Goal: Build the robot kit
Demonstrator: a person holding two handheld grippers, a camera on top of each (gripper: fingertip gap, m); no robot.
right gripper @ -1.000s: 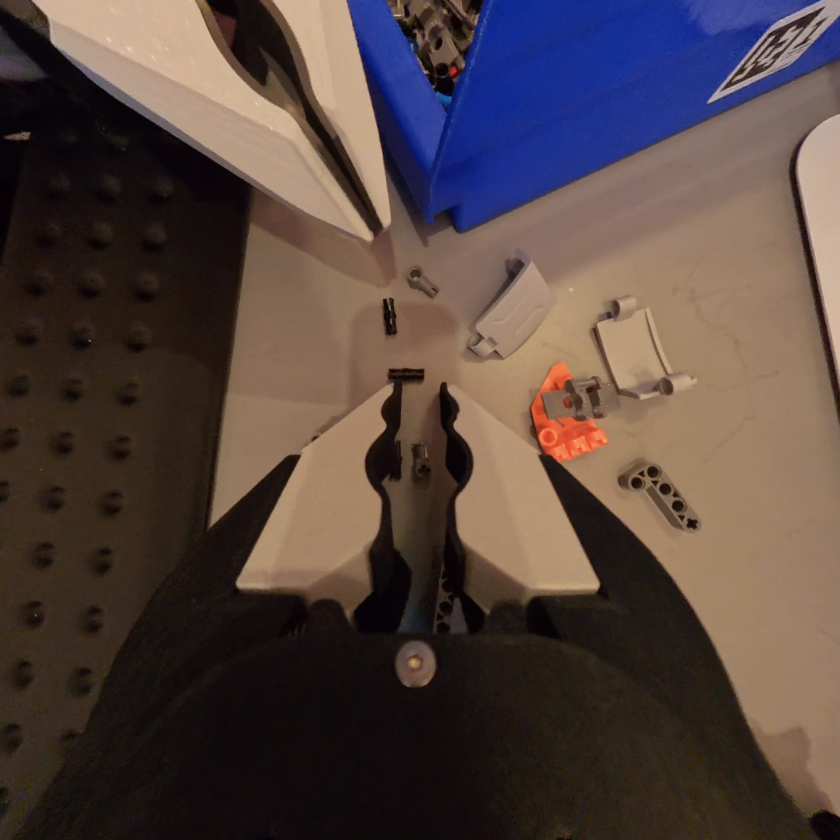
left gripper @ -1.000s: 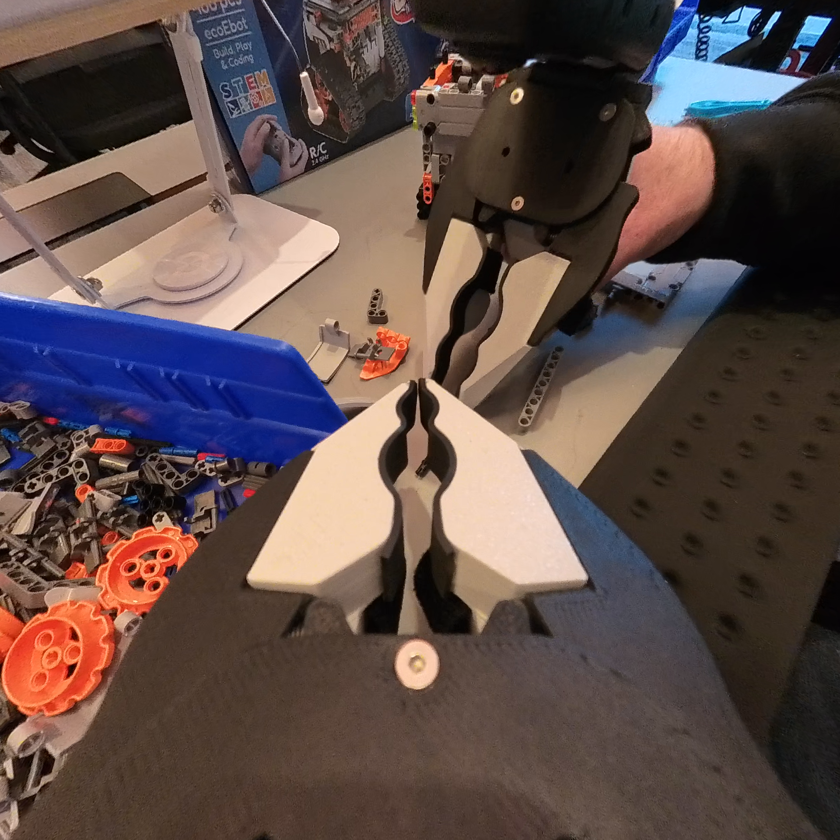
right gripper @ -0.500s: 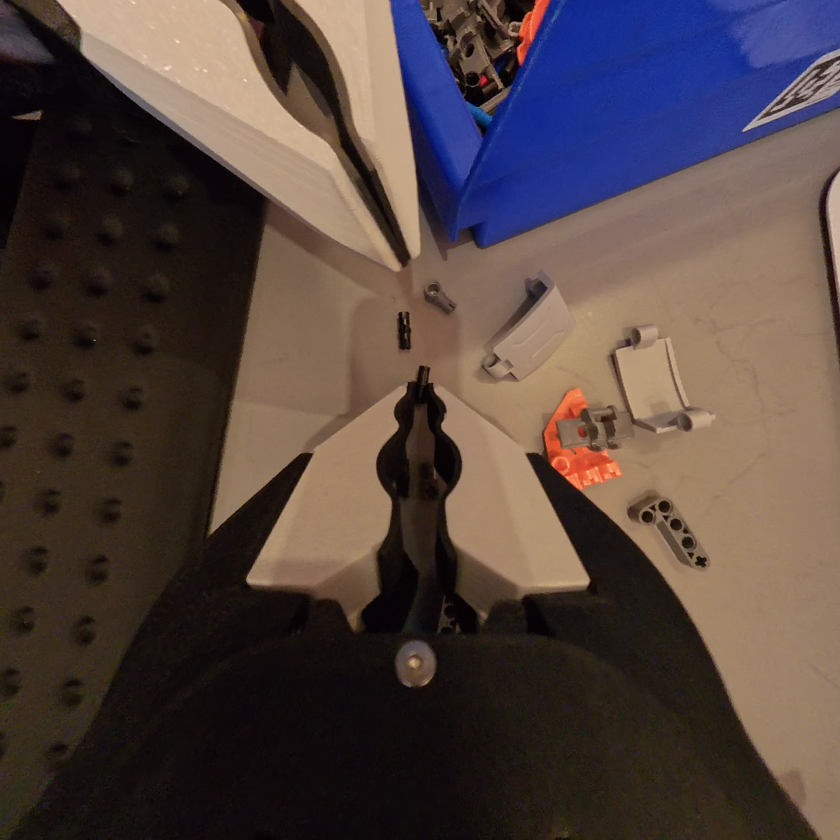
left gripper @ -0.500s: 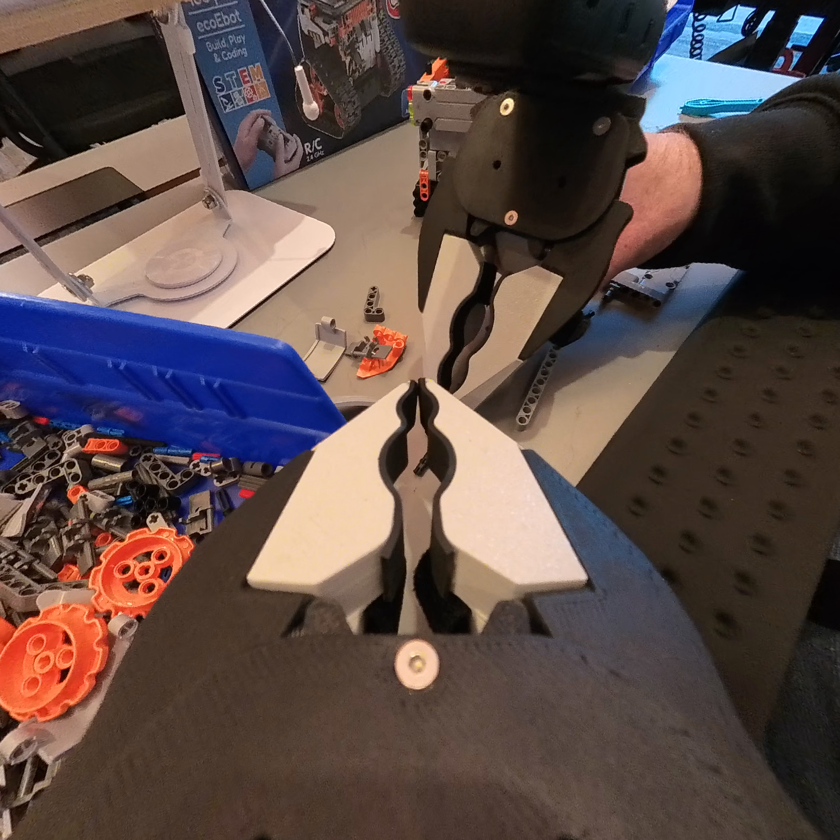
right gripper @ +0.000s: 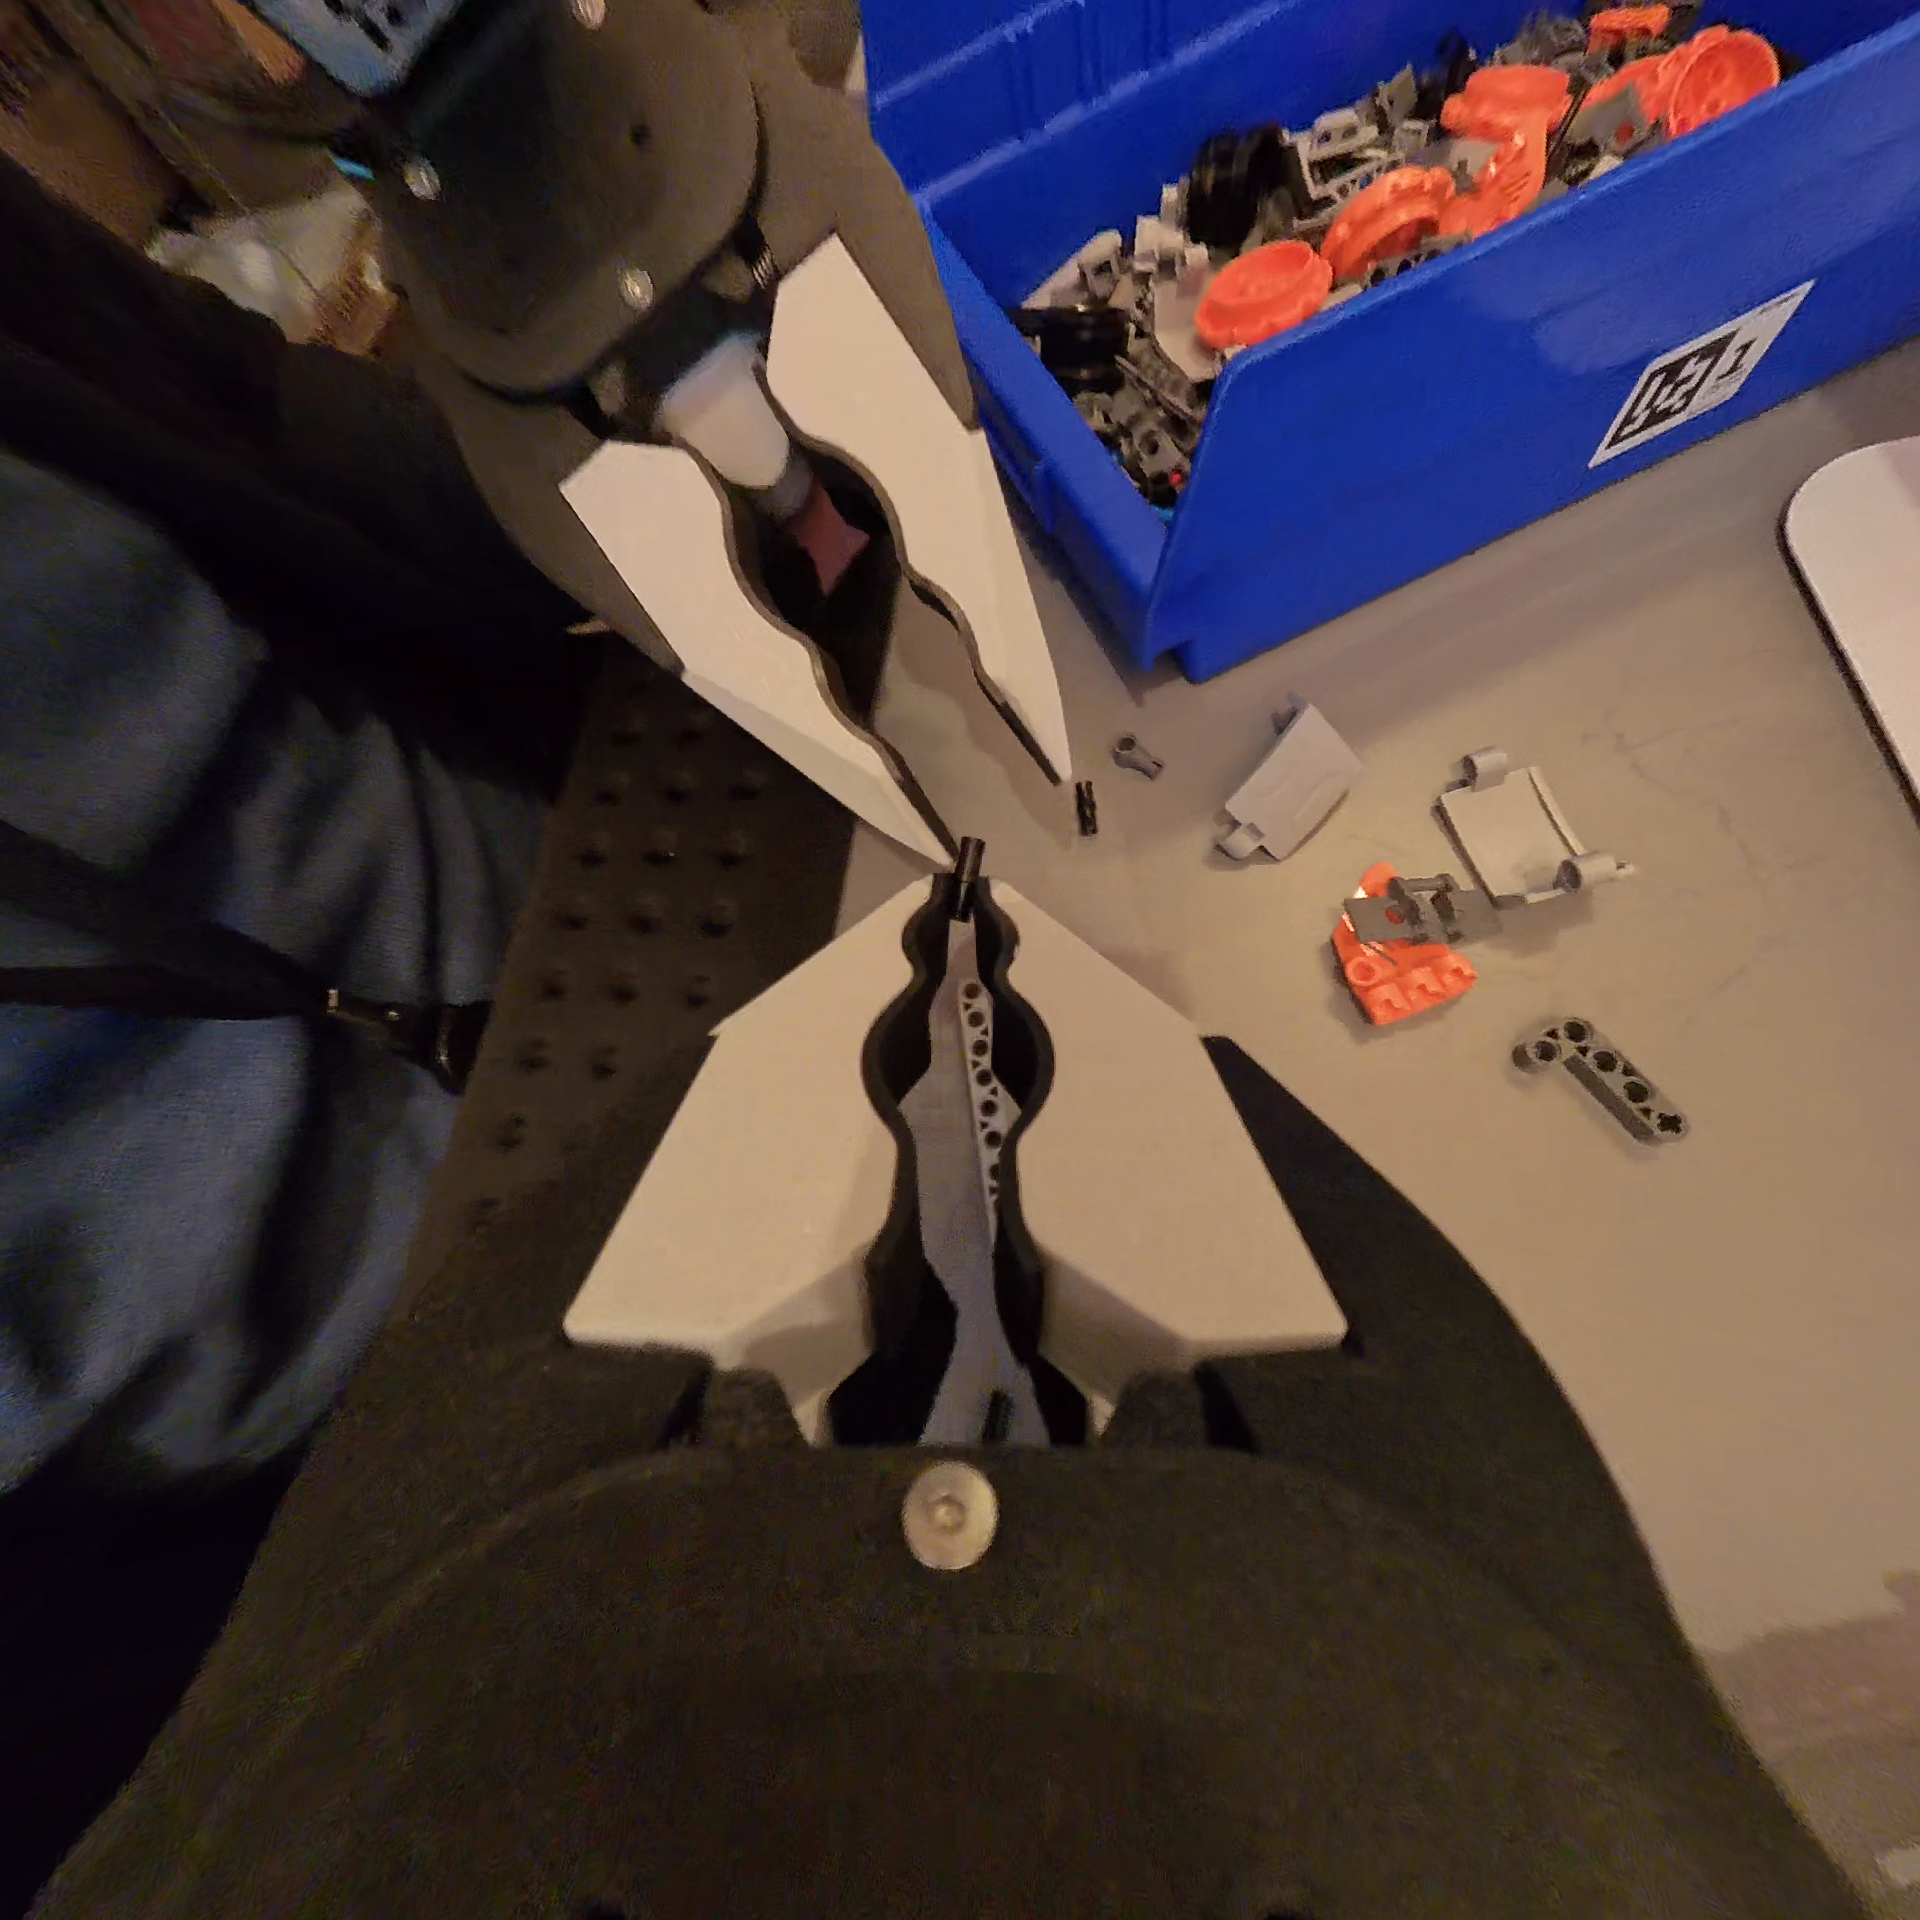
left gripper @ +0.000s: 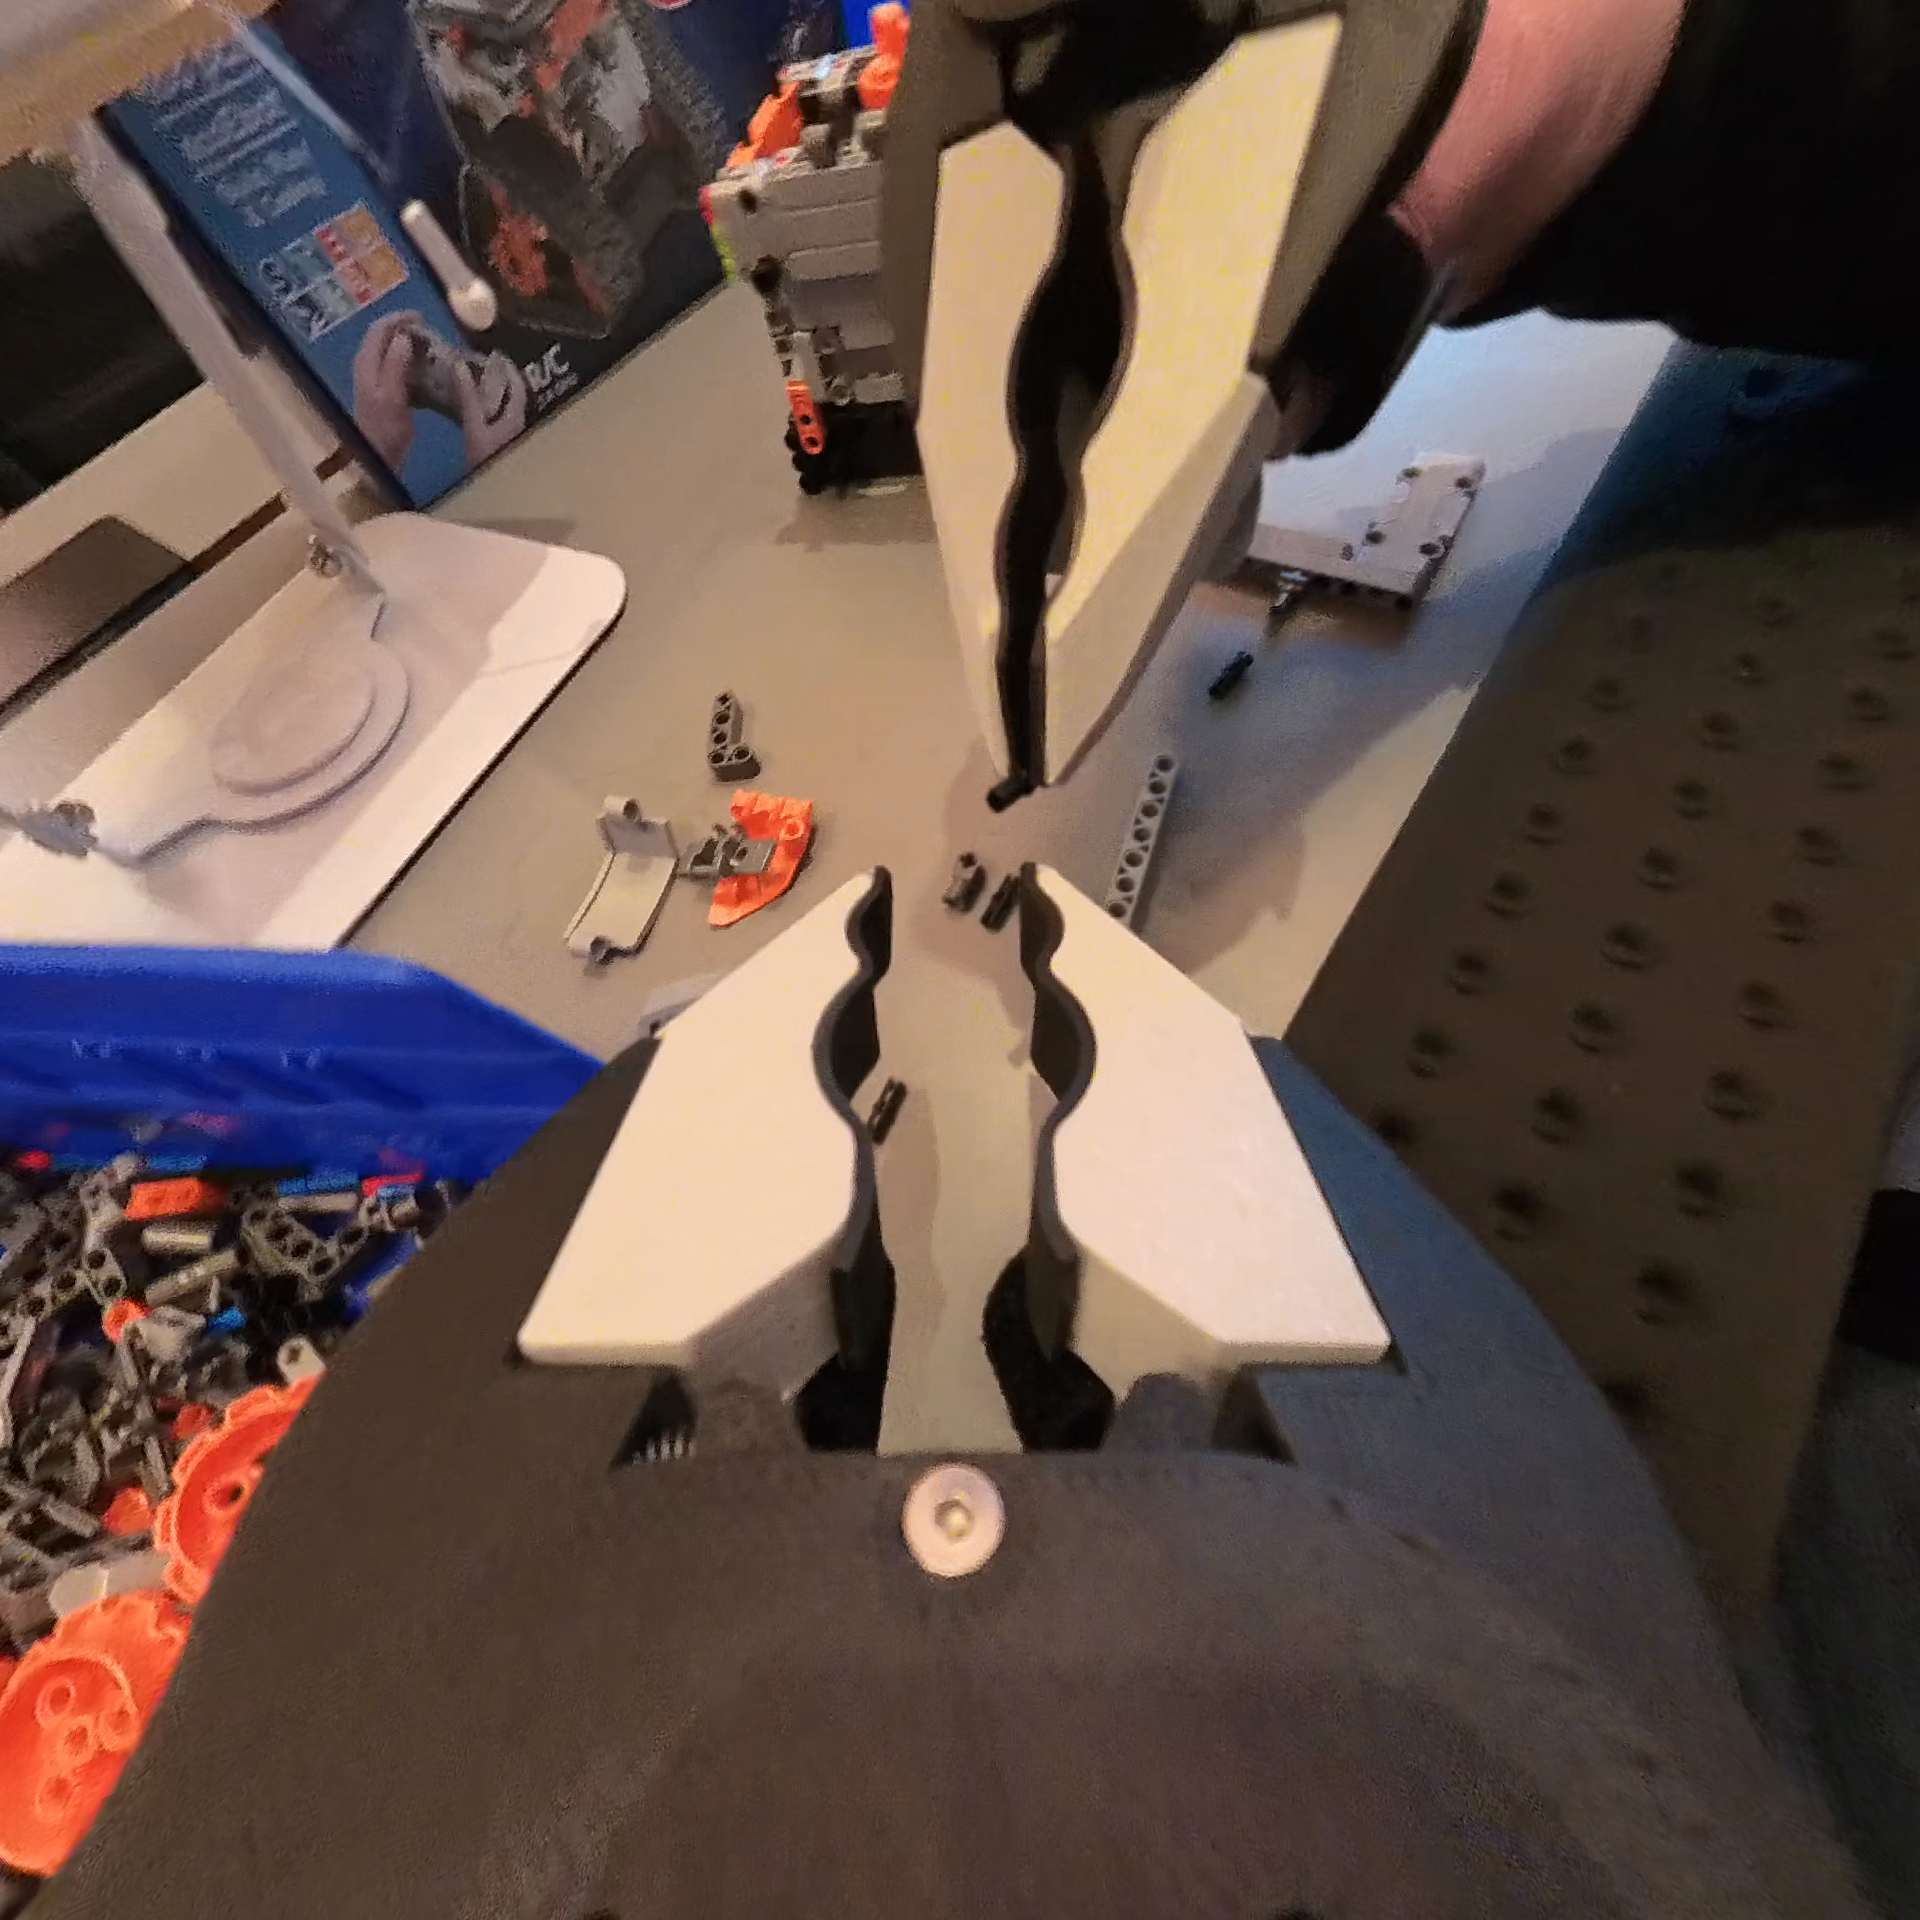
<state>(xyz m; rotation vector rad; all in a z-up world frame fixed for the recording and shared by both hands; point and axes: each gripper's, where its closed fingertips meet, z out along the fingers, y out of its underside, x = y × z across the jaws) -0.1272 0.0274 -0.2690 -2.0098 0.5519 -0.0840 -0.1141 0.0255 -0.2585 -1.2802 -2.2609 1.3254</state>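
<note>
A: Pin (right gripper: 962, 878), small and black, was pinched at the tips of the right gripper (right gripper: 958, 902), jaws closed on it, lifted just over the bench (right gripper: 1558, 1299).

B: Left gripper (left gripper: 954, 883)?

A: Jaws parted, holding nothing; two loose black pins (left gripper: 982, 889) lay on the bench between its tips.

B: Writing noted?

A: A white square-coded sticker (right gripper: 1704, 372) on the blue bin (right gripper: 1455, 436) of grey and orange parts; a printed blue toy box (left gripper: 343, 260) stood behind the white stand base (left gripper: 312, 717). Wording not recorded.

B: Nearby?

A: A long grey holed beam (left gripper: 1141, 837), an orange piece (left gripper: 762, 854), curved grey panels (right gripper: 1288, 781).
</note>
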